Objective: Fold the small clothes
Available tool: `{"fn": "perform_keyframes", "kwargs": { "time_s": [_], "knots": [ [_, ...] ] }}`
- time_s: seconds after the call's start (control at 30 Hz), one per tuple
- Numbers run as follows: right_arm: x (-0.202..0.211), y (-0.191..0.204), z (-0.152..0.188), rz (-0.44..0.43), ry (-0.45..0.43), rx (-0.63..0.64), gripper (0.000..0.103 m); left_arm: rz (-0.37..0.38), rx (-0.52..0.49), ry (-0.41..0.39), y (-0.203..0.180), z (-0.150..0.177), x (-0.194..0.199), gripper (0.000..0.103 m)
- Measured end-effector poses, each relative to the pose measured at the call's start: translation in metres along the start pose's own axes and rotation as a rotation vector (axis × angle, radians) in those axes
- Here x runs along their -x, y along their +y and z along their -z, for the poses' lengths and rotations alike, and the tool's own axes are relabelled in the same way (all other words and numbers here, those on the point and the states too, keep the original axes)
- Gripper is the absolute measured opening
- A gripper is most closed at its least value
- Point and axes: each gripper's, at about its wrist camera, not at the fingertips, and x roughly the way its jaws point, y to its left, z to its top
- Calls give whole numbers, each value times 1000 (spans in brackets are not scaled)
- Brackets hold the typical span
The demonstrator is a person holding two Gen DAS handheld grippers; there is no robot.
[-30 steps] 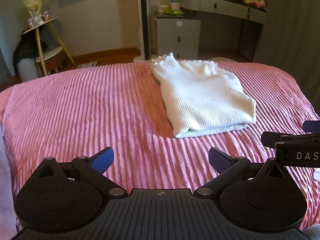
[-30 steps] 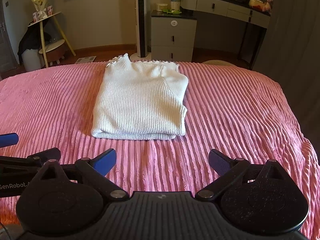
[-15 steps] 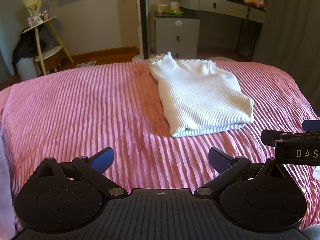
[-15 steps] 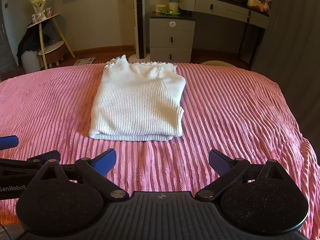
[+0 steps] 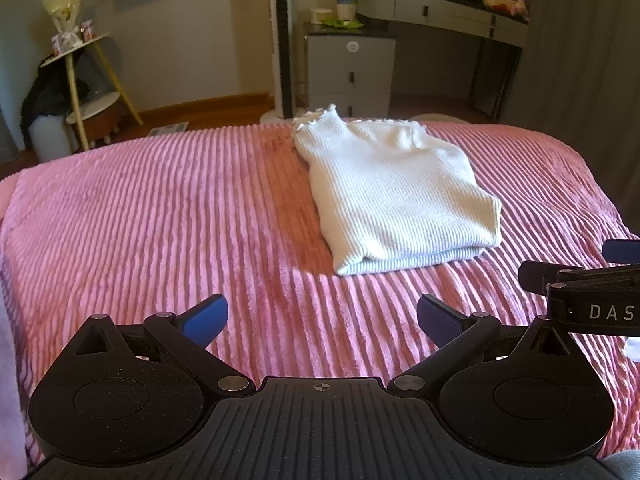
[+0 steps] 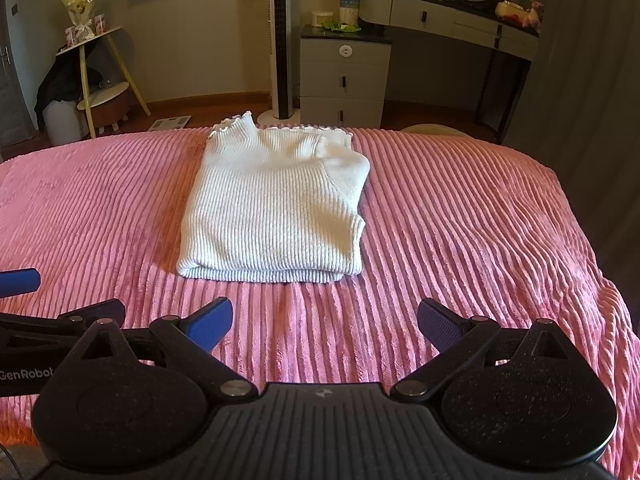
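1. Two views are given; in the left wrist view, the left gripper (image 5: 322, 320) is held low over the near part of the pink ribbed bedspread (image 5: 160, 216), its jaws spread wide with nothing between them.
2. The folded white knit sweater (image 5: 396, 196) is seen lying flat on the bedspread, far and to the right of the jaws, well apart from them.
3. Part of the right gripper (image 5: 580, 280) is seen at the right edge.
4. In the right wrist view, the right gripper (image 6: 324, 322) is likewise held with its jaws wide and empty.
5. The sweater (image 6: 276, 208) is seen straight ahead, slightly left, its frilled collar at the far edge of the bed.
6. A grey drawer cabinet (image 6: 344, 80) is seen beyond the bed.
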Motion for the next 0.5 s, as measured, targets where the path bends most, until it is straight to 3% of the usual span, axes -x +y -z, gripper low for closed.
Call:
{"fn": "perform_keyframes", "kwargs": {
  "time_s": [0.5],
  "knots": [
    [2,2,-1,-4,-13,7,99,5,-7,-9,1,-1,3,103]
  ]
}}
